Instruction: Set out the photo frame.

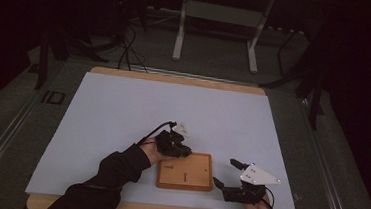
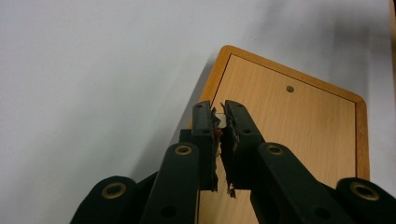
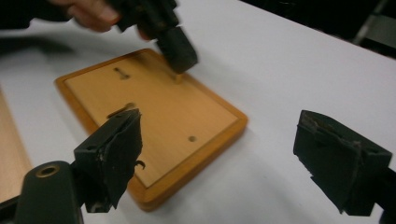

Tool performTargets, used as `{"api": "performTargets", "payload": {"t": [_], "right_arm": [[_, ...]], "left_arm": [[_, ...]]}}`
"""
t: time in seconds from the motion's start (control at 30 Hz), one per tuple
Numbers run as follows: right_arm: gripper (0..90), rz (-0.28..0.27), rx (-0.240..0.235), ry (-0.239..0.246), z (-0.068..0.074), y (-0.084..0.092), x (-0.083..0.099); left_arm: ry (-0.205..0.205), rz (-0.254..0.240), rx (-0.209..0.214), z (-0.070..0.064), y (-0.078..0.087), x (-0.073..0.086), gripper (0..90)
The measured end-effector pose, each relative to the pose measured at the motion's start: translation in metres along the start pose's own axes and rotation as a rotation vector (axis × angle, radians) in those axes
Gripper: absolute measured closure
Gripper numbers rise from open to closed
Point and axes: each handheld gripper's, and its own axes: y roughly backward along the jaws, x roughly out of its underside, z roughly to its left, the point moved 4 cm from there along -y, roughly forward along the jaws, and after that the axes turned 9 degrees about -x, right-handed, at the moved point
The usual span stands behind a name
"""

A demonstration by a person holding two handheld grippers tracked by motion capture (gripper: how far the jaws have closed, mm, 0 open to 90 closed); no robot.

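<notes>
A flat wooden board (image 1: 186, 170) with a raised rim lies near the front of the white sheet (image 1: 122, 114). Its face has a small round hole (image 2: 290, 88) and two short slots (image 3: 122, 72). My left gripper (image 1: 177, 146) is over the board's far left corner, pointing down at it. In the left gripper view its jaws (image 2: 219, 112) are shut on a small pale piece (image 2: 222, 121). The right gripper view shows that gripper (image 3: 177, 51) with its tip touching the board (image 3: 159, 112). My right gripper (image 1: 225, 172) is open at the board's right edge, its jaws (image 3: 219, 135) holding nothing.
The white sheet covers a wooden tabletop (image 1: 175, 77) whose edge shows at front and back. Beyond the table stand a white metal frame (image 1: 218, 17) and dark cables (image 1: 128, 45) on the floor. The room around is dark.
</notes>
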Motion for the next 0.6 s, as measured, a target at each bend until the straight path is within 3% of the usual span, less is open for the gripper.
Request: {"api": "performTargets", "payload": {"t": [0.2,0.33,0.6], "right_arm": [[14.6,0.046,-0.049,0.124,0.013,-0.003,-0.008],[12.9,0.085,-0.095,0.168,0.021,-0.007,-0.007],[10.9,0.134,-0.089,0.239,0.026,-0.008,-0.007]], "left_arm": [[-0.001,0.020,0.017,0.002,0.000,-0.001,84.3],[0.011,0.026,0.028,0.003,-0.001,-0.002,84.3],[0.018,0.041,0.049,0.005,-0.001,-0.003,84.3]]}}
